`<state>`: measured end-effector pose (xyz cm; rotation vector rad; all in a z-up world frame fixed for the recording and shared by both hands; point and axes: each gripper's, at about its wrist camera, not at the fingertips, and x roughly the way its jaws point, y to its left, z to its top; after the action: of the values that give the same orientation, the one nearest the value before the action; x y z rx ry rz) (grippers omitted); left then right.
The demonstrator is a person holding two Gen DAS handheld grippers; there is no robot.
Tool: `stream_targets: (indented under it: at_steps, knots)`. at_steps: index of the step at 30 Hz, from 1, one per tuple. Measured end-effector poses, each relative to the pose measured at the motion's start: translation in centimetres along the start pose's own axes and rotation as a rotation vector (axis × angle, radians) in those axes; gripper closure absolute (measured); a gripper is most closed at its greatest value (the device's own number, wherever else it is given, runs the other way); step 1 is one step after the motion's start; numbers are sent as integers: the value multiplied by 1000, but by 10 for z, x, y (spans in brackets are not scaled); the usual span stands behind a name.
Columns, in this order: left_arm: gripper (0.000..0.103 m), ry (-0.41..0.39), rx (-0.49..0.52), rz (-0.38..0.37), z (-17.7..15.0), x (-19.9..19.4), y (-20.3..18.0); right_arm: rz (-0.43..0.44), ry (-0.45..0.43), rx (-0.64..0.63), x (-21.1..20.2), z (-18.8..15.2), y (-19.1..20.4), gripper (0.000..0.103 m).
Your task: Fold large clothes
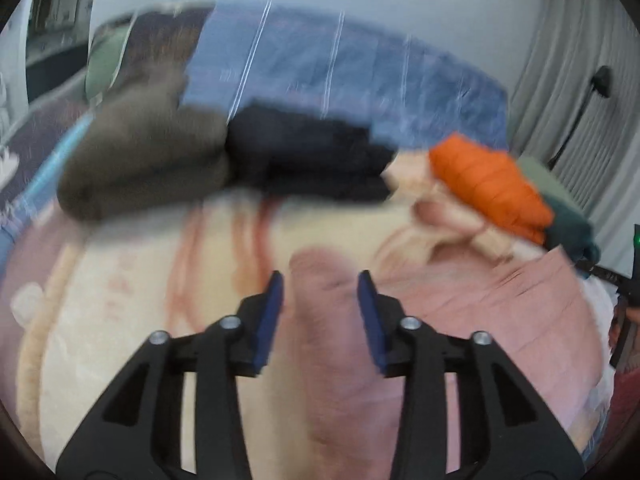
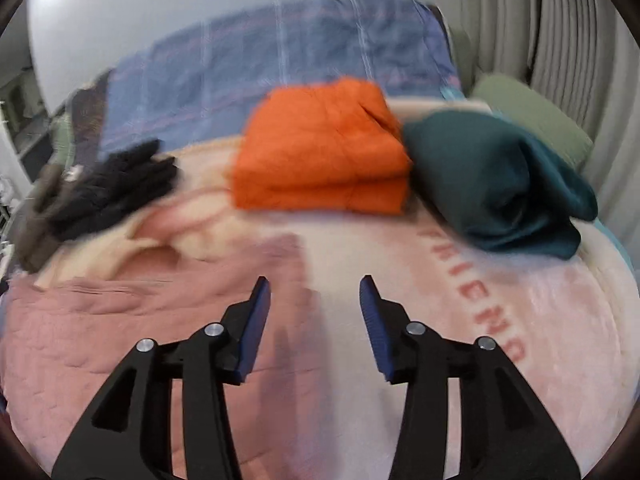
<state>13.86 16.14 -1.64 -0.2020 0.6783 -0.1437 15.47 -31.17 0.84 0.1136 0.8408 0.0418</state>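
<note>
1. Nearest the cameras is the pink garment (image 2: 132,320), spread across the near part of the bed (image 2: 560,300) on a cream blanket lettered in red. It is the landmark for the places below.
2. The left gripper (image 1: 320,316) hangs over the pink garment with its jaws apart. A raised fold of pink cloth runs up between them, but blur hides whether either pad touches it; they do not look clamped.
3. The right gripper (image 2: 315,320) stands over the right edge of the pink garment, where it meets the blanket. Its jaws are apart and hold nothing.
4. Beyond the pink garment, left to right, lie a folded brown garment (image 1: 148,160), a folded black garment (image 1: 316,156), a folded orange garment (image 2: 320,152) and a loosely rolled dark teal garment (image 2: 492,184). An olive-green cushion (image 2: 532,112) sits behind the teal one.
5. Behind that row, further from the pink garment, a blue checked blanket (image 2: 260,60) covers the far end of the bed.
6. Judged from this: four pieces look finished, and the pink garment is the one in hand, lying flat but not yet folded over.
7. The next move likely calls for both jaws to close on one edge of the pink garment, well apart, and carry it across evenly.
8. Pinching the blanket along with the cloth is the risk.
</note>
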Motion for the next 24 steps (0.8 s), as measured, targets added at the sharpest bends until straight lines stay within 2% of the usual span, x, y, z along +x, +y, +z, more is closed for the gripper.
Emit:
stream_targets:
  at_steps: [3,5,7,9,11,12,13,14,15,17,19,20,22,24]
  knots:
    - [74,-55,75,-98,12,-25,-43,138,-43,-72,-19,-5,48,54]
    - [74,-20,123,-166,9,-21,-74,259,-12,-117,-15,-12,81,53]
    - [72,29,190,-171,-1,-2,-103,372,56,-138,2,-17,109,53]
    - [72,101,222,-130,-19,27,-121,423,114,-127,25,-21,130,53]
    - [72,189,183,-95,-33,53,-122,410,141,-165,41,-24,145,53]
    - [72,205,164,-81,-38,61,-120,344,143,-211,51,-27,153,54]
    - [71,197,157,-82,-40,63,-118,195,143,-264,70,-33,157,60]
    - [70,184,159,-86,-40,63,-117,131,153,-270,86,-38,152,61]
    - [69,176,160,-93,-40,61,-114,141,183,-235,102,-42,142,60]
    - [69,156,153,-78,-37,59,-108,221,206,-113,114,-41,119,62]
    - [68,136,150,-26,-36,63,-98,196,189,-144,114,-44,125,63]
    - [68,143,138,-26,-38,68,-93,174,181,-168,114,-46,130,63]
    - [67,178,87,-70,-43,85,-78,133,172,-211,114,-48,138,62]
    - [67,174,61,-87,-45,87,-74,135,166,-217,111,-51,137,61]
